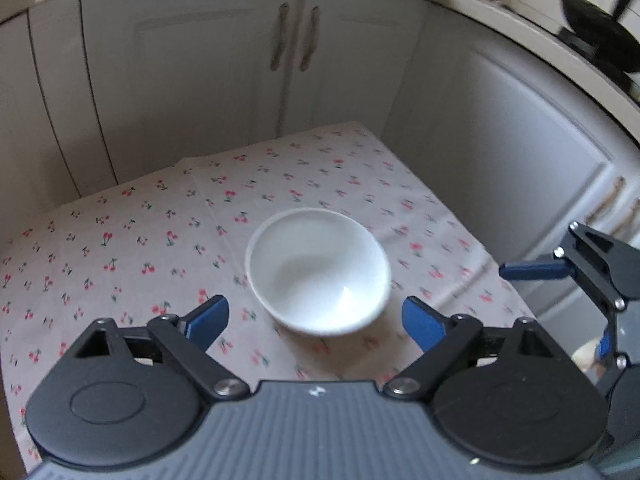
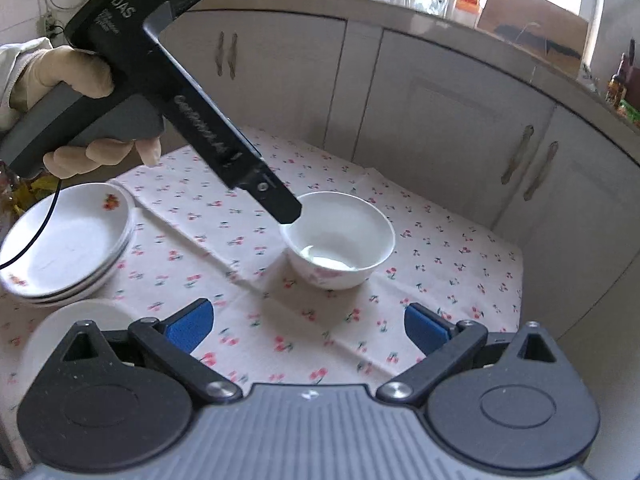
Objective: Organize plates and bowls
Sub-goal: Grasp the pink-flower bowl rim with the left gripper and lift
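Tongs status: left tongs (image 1: 316, 320) are standing wide, blue pads either side of empty air, gripping nothing; right tongs (image 2: 308, 326) are likewise spread fully and empty.

Task item: small white glazed ceramic bowl (image 1: 318, 270) is sitting upright on the bench (image 1: 120, 240), roughly centred, just beyond the left tongs' pads and apart from them. In the right wrist view a faint pink floral print is showing on its outer wall. Stack of shallow white ceramic plates with orange flower motifs (image 2: 64, 248) is resting at the left edge of the bench, well apart from the bowl. A round white shape sits near the right tongs' left pad; too blurred to identify.

Risks, as judged:
- Glaze is looking smooth and glossy, wall curved and flaring; flat pads closing on the rim may be slipping off or tipping the bowl.
- Thin cherry-print cloth (image 2: 440, 256) covering the bench is lying creased; a pad dragging on it could be pulling the bowl or plates along.
- Plate stack is sitting close to the bench edge; a nudge from the cable (image 2: 48, 220) hanging over it or from a gloved hand (image 2: 68, 76) could be shifting it.
- Both tongs are working near one bowl, so a collision is possible.
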### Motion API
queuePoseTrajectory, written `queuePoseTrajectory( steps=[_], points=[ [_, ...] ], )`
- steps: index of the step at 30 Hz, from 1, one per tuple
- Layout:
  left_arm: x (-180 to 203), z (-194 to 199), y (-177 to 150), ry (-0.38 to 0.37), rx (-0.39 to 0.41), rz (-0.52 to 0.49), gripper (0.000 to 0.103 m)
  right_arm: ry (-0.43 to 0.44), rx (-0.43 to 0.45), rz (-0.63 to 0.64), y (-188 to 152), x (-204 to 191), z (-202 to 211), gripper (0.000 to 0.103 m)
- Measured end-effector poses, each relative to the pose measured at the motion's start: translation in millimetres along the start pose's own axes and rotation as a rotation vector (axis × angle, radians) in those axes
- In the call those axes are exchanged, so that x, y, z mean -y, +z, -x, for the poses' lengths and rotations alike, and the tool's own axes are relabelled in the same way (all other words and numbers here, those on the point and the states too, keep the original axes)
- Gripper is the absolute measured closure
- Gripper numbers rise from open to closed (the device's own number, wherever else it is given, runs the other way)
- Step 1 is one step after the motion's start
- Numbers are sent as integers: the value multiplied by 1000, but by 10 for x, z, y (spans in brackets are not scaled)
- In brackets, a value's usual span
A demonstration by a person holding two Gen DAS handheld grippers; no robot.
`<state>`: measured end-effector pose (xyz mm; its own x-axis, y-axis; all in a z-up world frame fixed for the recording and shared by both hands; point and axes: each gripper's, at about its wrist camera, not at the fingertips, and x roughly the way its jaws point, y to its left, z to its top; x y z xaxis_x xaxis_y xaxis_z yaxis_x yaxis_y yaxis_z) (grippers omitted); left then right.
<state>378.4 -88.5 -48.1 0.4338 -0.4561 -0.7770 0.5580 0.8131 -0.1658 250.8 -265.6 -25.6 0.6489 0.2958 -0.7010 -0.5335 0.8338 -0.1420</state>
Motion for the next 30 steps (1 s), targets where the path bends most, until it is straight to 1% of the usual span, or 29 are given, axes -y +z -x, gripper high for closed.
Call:
queuePoseTrajectory(
  steps=[3, 4, 6, 8, 12, 13, 14, 15, 18, 20, 23, 30],
  points=[
    [-120, -223, 109, -9, -41, 22, 19, 25, -12, -5, 63, 146, -216, 1],
    [-159, -296, 143, -9, -48, 32, 24, 35, -21, -11, 87, 211, -318, 1],
    [-217, -396, 189, -20, -64, 51, 28, 44, -35, -22, 122, 279, -465, 1],
    [-268, -482, 235, -32, -78, 67, 35, 51, -53, -31, 154, 343, -621, 3],
    [-307, -633, 298, -38, -95, 72, 37, 74, -77, -48, 199, 423, -863, 7],
    [-309, -667, 305, -36, -101, 72, 38, 85, -81, -46, 204, 427, -911, 10],
    [-309, -694, 312, -39, -106, 70, 42, 89, -85, -43, 209, 422, -953, 11],
    [-308, -714, 311, -47, -110, 69, 43, 89, -88, -40, 210, 413, -985, 14],
    [-302, -747, 292, -66, -116, 68, 45, 90, -77, -28, 206, 377, -1036, 21],
    [-297, -742, 279, -71, -115, 69, 47, 89, -70, -27, 197, 356, -1044, 22],
    [-302, -739, 276, -76, -115, 74, 47, 76, -65, -29, 187, 354, -1044, 25],
    [-285, -741, 275, -68, -119, 72, 47, 70, -77, -42, 222, 358, -1031, 25]
  ],
)
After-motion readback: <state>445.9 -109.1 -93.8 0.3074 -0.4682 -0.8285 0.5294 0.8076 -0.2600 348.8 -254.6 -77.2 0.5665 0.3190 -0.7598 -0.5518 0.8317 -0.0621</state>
